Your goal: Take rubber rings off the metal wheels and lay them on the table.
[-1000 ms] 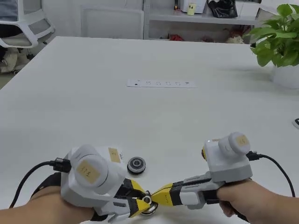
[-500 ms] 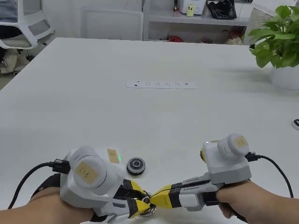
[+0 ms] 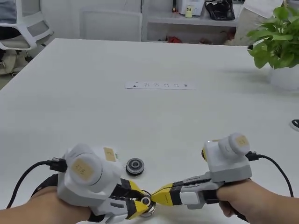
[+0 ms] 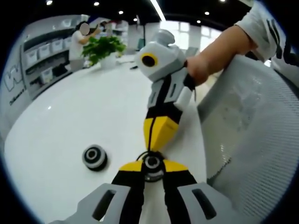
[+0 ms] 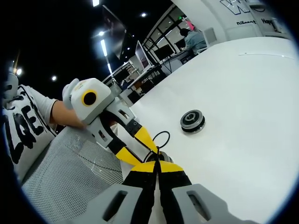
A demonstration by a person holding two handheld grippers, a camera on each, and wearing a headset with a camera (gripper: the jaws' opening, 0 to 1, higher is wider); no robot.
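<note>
The metal wheel (image 3: 147, 202) sits just above the near table (image 3: 187, 121) edge, same as a moment ago. The left gripper (image 3: 144, 201) stays clenched on it. The right gripper (image 3: 157, 198) hasn't budged, tip to tip with it, jaws pressed together on the thin rubber ring (image 5: 164, 132), which loops out black. The second wheel (image 3: 135, 165) lies where it lay, just beside them. Yellow fingertips cover most of the held wheel, and the exact pinch spot is hard to make out.
</note>
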